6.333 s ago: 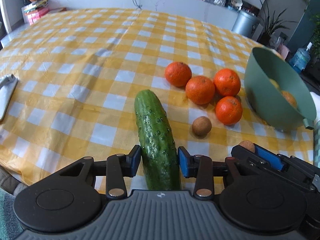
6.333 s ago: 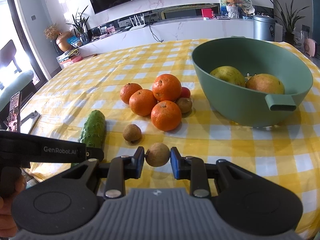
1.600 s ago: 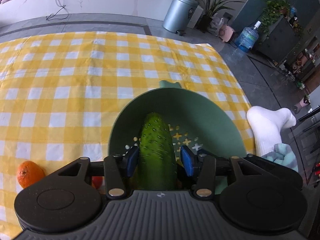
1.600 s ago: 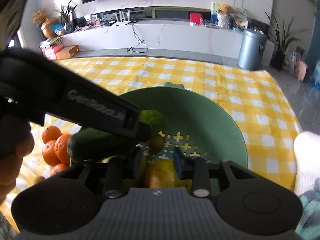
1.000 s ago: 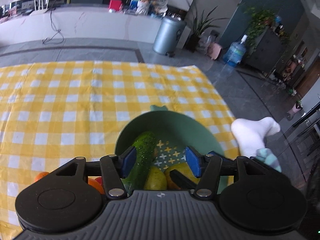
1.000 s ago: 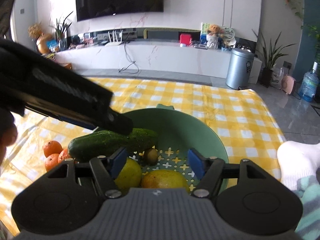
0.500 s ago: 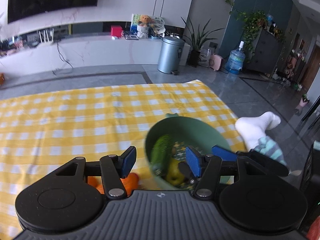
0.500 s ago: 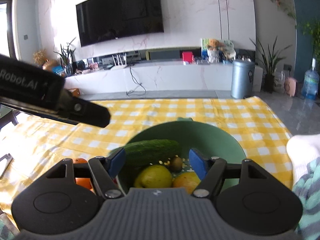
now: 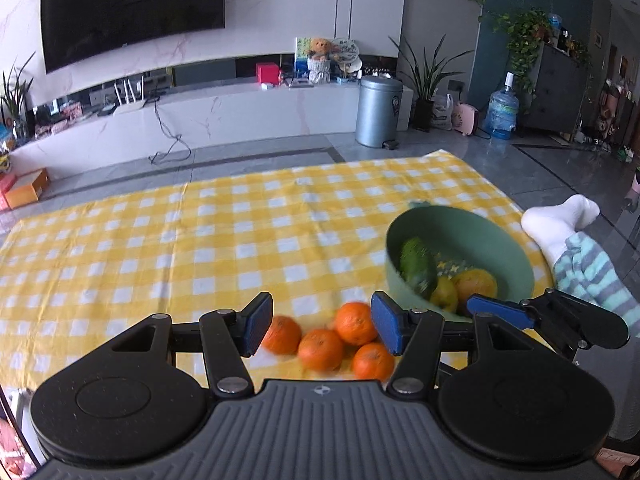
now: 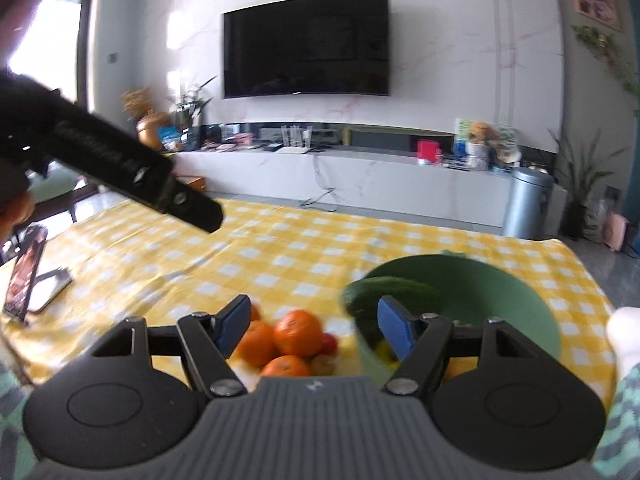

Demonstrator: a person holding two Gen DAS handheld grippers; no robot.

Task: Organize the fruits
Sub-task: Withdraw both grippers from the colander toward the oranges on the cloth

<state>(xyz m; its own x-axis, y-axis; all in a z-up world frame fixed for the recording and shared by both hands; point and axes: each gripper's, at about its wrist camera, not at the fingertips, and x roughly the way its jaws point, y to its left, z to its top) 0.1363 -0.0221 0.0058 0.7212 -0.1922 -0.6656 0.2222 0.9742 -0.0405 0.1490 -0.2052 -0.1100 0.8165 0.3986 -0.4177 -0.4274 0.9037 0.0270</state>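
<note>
A green bowl stands at the right of the yellow checked table and holds a cucumber, a yellow-green fruit and an orange-yellow fruit. Several oranges lie left of the bowl. My left gripper is open and empty, raised above the oranges. My right gripper is open and empty, above the oranges and the bowl. The cucumber leans on the bowl's left rim. A small red fruit lies by the oranges.
A phone on a stand is at the table's left edge. The left gripper's body crosses the upper left of the right wrist view. A person's socked foot rests by the table's right edge.
Both grippers let go of the cucumber and the small brown fruit into the bowl, opened, and have pulled back and up. The view has swung left to the oranges.
</note>
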